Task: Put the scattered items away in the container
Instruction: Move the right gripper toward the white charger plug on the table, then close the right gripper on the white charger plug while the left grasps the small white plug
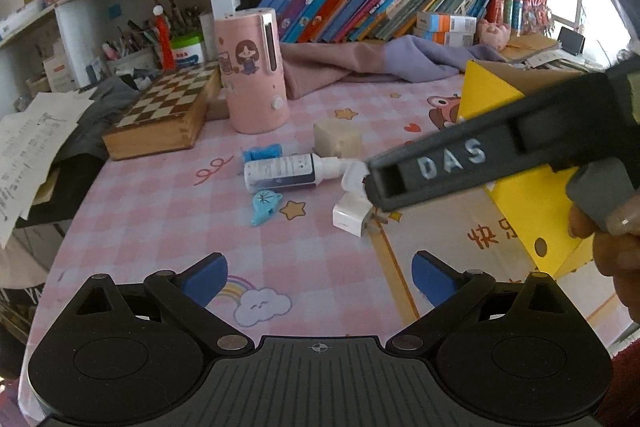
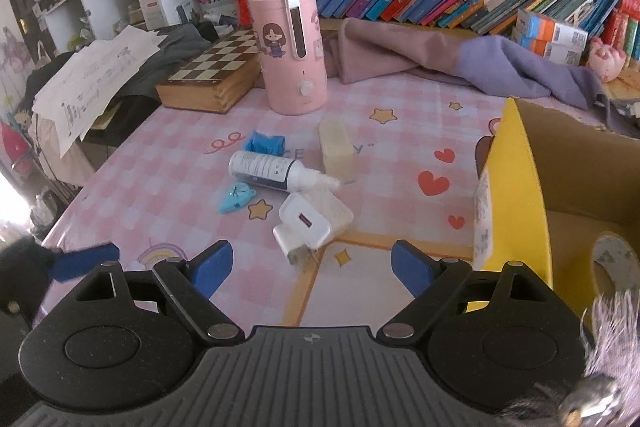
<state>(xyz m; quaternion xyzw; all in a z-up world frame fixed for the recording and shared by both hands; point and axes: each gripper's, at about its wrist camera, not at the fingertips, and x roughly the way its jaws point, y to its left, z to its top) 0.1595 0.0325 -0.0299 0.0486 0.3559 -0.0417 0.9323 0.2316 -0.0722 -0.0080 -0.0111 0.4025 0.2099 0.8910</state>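
Several small items lie together on the pink checked tablecloth: a white spray bottle (image 2: 276,171) on its side, a blue whale-shaped piece (image 2: 236,199), a crumpled blue item (image 2: 264,143), a cream block (image 2: 338,149) and a white charger plug (image 2: 306,225) resting on a clear little box (image 2: 338,209). My right gripper (image 2: 312,267) is open just short of the charger, with nothing between its fingers. My left gripper (image 1: 320,279) is also open and empty, nearer the table's front, facing the bottle (image 1: 288,173) and the whale piece (image 1: 264,207). The yellow cardboard box (image 2: 516,187) stands open at the right.
A pink humidifier (image 1: 256,75) and a wooden chessboard case (image 1: 168,111) stand behind the items. Purple and mauve cloth (image 2: 460,63) lies below the bookshelf. A tape roll (image 2: 616,263) sits inside the box. The right tool's black body (image 1: 460,167) crosses the left wrist view.
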